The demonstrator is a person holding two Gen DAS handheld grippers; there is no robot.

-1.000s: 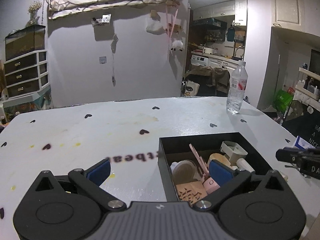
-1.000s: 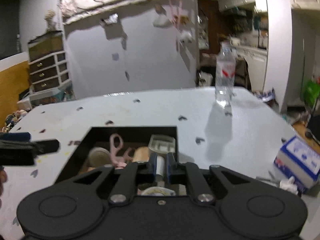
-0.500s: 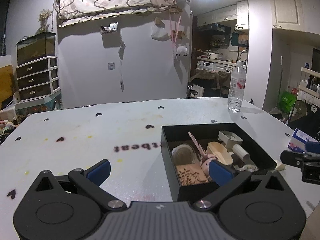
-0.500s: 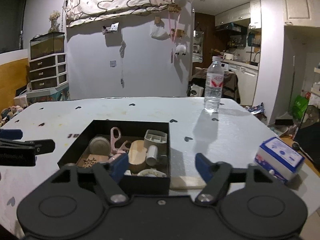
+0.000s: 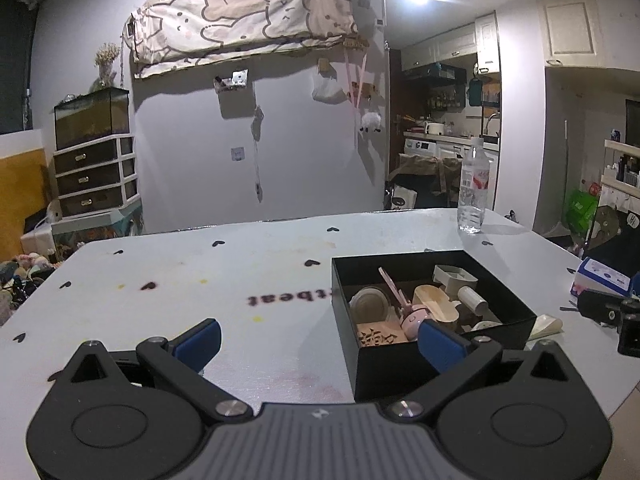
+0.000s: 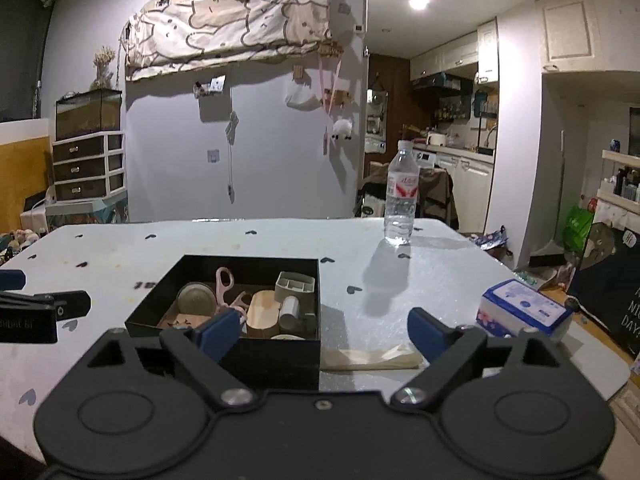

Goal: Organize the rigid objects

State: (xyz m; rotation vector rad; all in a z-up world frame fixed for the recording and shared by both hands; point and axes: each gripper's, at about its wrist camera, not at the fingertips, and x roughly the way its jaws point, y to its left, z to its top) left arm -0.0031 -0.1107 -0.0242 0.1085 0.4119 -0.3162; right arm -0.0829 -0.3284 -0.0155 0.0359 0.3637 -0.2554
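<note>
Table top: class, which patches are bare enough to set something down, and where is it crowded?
Bare: the wide stretch of table left of the black box, and the strip between the box and the water bottle. Crowded: inside the box, and the right edge by the tissue pack and flat cream packet.

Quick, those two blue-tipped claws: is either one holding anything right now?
Left gripper: open, holding nothing.
Right gripper: open, jaws have just been opening, nothing between them.

Both wrist cameras are looking forward, slightly downward across the table [image 5: 168, 280], sharing the nearby black box [image 5: 432, 356] [image 6: 224, 344] and the far bottle [image 6: 401, 196].
</note>
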